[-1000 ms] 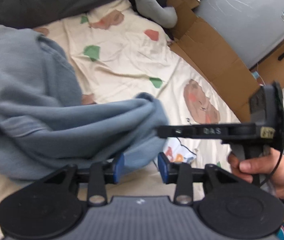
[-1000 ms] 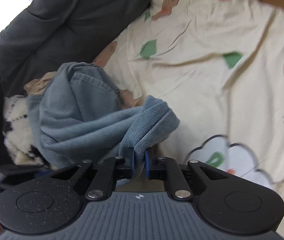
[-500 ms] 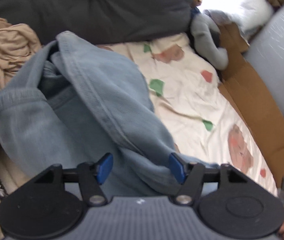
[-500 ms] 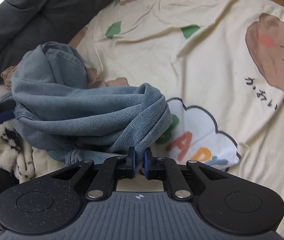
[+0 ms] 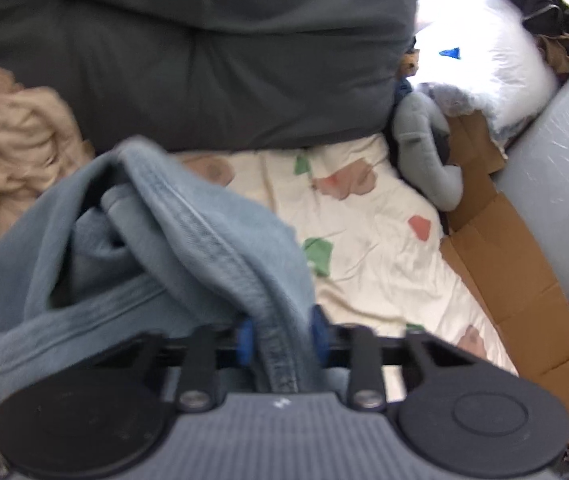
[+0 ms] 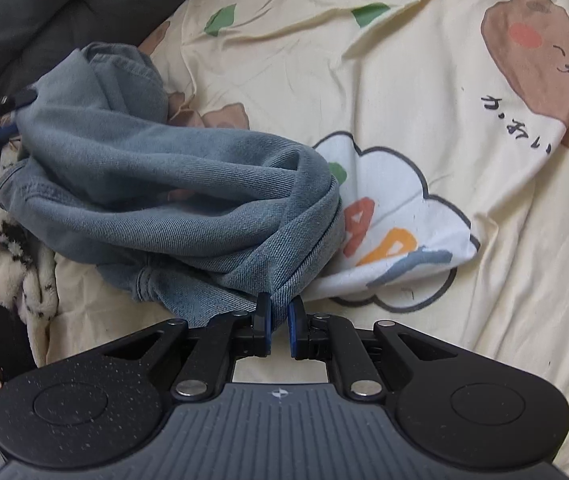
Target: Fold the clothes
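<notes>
Blue denim garment (image 6: 172,200) bunched on the cream printed sheet (image 6: 424,80), right gripper (image 6: 279,322) clamped on its fold, left gripper (image 5: 282,338), wide half a second ago, just closed onto a seamed edge.

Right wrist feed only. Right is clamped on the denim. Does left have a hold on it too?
Observer: Yes. The left gripper has just been closing, and a seamed fold of the jeans sits pinched between its pads.
Operator: Anything else near that side?
Observer: A crumpled tan garment lies beyond the jeans, against the dark cushion.
Operator: Other side?
Observer: Flattened cardboard runs along the edge of the sheet, with a grey plush toy at its far end.
</notes>
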The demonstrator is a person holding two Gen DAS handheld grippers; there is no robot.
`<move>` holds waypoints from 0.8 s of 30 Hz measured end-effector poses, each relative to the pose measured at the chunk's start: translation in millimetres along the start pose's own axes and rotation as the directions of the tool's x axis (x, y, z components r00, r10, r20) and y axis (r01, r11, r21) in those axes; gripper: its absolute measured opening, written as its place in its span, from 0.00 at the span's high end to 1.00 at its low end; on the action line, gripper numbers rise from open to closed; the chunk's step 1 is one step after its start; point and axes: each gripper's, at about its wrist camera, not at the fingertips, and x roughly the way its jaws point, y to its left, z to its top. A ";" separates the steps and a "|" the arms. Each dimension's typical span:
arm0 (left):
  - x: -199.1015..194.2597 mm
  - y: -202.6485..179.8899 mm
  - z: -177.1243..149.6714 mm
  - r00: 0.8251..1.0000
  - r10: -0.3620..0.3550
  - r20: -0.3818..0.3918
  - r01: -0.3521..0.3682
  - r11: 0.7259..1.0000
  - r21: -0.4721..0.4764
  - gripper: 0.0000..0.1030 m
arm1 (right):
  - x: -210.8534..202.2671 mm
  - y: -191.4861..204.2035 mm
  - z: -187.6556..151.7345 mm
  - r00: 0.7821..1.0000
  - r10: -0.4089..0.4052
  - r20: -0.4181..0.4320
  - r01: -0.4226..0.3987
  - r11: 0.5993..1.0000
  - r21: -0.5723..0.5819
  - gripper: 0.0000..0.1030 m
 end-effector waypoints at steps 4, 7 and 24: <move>4.5 -25.1 5.1 0.999 -0.046 0.027 0.045 0.997 0.061 0.87 | -5.0 3.8 -3.6 1.000 -0.010 -0.002 0.010 0.999 -0.038 0.87; 8.8 -45.8 4.4 0.993 -0.112 0.029 0.109 0.991 0.071 0.90 | -15.6 9.0 -4.8 0.999 -0.048 0.018 0.049 0.994 -0.094 0.79; 37.9 -122.8 -21.0 0.948 -0.307 -0.084 0.315 0.942 0.112 0.93 | -69.2 7.5 38.4 0.964 0.084 0.253 -0.066 0.995 -0.080 0.59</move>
